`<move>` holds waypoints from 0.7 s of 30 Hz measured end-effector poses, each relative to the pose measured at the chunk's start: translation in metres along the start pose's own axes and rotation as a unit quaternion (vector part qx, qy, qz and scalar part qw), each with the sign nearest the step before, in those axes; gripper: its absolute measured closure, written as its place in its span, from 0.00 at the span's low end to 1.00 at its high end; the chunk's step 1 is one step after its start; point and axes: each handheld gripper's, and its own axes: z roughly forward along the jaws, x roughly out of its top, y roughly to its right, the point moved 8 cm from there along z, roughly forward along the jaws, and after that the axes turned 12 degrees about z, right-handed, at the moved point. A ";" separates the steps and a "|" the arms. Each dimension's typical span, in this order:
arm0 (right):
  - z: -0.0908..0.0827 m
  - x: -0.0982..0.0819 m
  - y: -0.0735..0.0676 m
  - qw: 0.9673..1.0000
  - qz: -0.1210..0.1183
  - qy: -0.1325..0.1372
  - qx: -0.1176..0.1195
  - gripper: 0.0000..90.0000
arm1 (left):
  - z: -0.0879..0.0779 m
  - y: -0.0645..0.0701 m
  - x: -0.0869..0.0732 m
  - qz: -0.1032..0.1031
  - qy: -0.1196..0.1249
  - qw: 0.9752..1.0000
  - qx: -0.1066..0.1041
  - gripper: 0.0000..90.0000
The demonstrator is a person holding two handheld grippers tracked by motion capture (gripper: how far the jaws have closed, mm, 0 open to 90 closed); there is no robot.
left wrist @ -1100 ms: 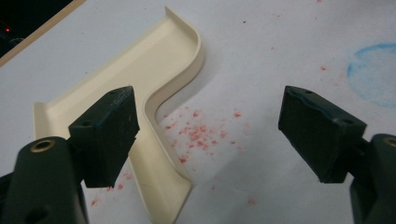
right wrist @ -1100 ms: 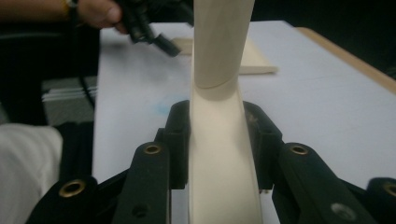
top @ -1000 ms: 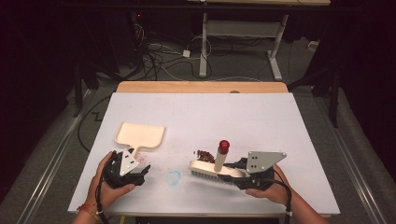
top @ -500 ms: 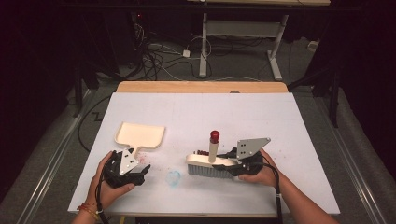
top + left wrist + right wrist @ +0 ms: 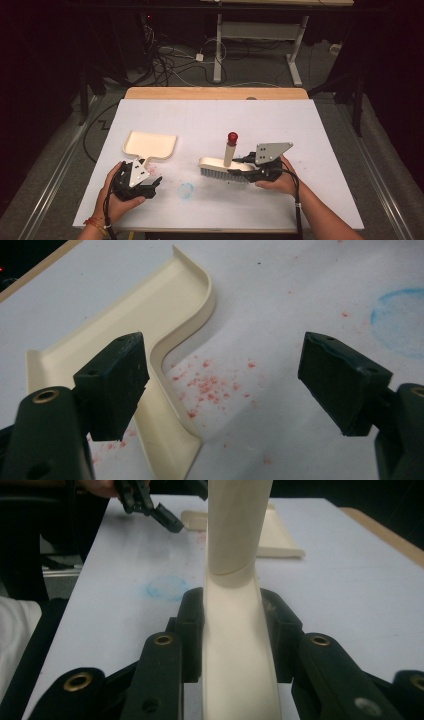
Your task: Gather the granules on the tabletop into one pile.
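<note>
High view | left tongs (image 5: 152, 184) gaping, empty, beside dustpan (image 5: 150, 144) | right tongs (image 5: 250, 172) clamping brush (image 5: 225, 169)

No text, label, brand, number or sign can be read in any of the views.
</note>
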 end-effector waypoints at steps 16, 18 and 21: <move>-0.030 -0.001 -0.033 1.000 0.008 0.002 -0.005 0.75 | -0.003 -0.002 -0.001 -0.002 0.003 1.000 0.006 0.21; -0.023 -0.008 -0.038 1.000 0.003 -0.019 0.005 0.75 | -0.003 -0.001 0.000 0.001 0.003 1.000 0.005 0.21; -0.010 -0.017 -0.038 0.999 0.002 -0.041 0.009 0.75 | -0.003 -0.001 0.002 -0.002 0.007 1.000 0.003 0.21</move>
